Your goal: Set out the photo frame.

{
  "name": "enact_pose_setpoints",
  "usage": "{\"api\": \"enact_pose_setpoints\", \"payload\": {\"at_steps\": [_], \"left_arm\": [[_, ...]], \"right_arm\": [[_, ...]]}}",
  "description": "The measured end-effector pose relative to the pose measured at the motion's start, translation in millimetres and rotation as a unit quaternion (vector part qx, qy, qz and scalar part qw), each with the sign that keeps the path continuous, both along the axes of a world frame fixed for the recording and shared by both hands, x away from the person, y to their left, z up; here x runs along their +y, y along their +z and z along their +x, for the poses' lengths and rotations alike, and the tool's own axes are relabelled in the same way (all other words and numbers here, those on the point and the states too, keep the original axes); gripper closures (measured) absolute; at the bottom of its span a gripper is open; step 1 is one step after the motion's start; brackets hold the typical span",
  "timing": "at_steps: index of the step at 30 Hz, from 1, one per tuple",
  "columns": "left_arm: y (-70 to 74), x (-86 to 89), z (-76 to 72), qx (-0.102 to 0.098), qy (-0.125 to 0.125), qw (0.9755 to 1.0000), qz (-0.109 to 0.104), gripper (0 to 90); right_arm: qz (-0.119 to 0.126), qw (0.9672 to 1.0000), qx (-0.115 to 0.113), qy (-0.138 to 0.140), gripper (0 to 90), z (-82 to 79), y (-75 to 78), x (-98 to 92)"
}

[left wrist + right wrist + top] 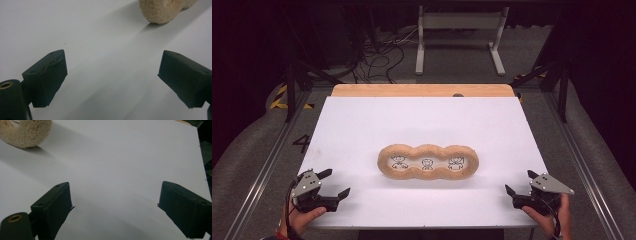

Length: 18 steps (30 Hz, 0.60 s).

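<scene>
The worktop (362,120) carries a white sheet that covers nearly all of its surface; a strip of bare wood shows along the far edge.

A tan, fuzzy ring (428,161) made of three joined loops lies flat near the middle of the white sheet, its long side running left to right. Inside each loop a small black line drawing shows on the white surface; the drawings are too small to identify with confidence, though they resemble little figures.

The left tongs (336,182) sit at the near left corner of the worktop, held in the person's left hand (301,218). The jaws stand spread wide with nothing between them. In the left gripper view, the left tongs (112,75) show only bare white sheet in the gap, and one rounded end of the ring (162,11) lies ahead toward the upper right, well apart from the jaws.

The right tongs (519,182) sit at the near right corner, held in the person's right hand (552,215). The jaws are likewise spread wide and hold nothing. In the right gripper view, the right tongs (115,207) frame bare white sheet, and one end of the ring (26,132) appears at the upper left, well apart from the jaws.

Both tongs point inward toward the ring, which lies between them and farther from the person.

Behind the worktop, on the floor, lie a white metal frame (459,35) and loose cables (379,57).
</scene>
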<state>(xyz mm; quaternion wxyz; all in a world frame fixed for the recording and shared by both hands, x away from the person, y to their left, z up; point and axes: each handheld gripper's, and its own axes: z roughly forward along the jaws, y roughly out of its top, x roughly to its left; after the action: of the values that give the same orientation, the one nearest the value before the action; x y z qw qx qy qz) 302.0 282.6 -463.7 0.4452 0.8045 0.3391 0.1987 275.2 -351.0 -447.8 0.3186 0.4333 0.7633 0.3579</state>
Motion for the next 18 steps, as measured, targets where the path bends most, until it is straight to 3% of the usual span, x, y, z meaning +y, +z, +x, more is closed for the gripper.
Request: {"api": "enact_pose_setpoints", "payload": {"at_steps": [8, 18], "left_arm": [[2.7, -1.7, 1.1, -0.011, 0.003, 0.9999, 0.004, 8.3], [0.3, -1.0, 5.1, -0.004, 0.001, 1.0000, -0.002, 8.2]], "right_arm": [[-0.006, 0.9999, -0.002, -0.009, 11.1, -4.4, -0.5, -2.7], [-0.011, 0.9998, 0.005, -0.013, 11.3, 0.8, -2.8, 0.1]]}}
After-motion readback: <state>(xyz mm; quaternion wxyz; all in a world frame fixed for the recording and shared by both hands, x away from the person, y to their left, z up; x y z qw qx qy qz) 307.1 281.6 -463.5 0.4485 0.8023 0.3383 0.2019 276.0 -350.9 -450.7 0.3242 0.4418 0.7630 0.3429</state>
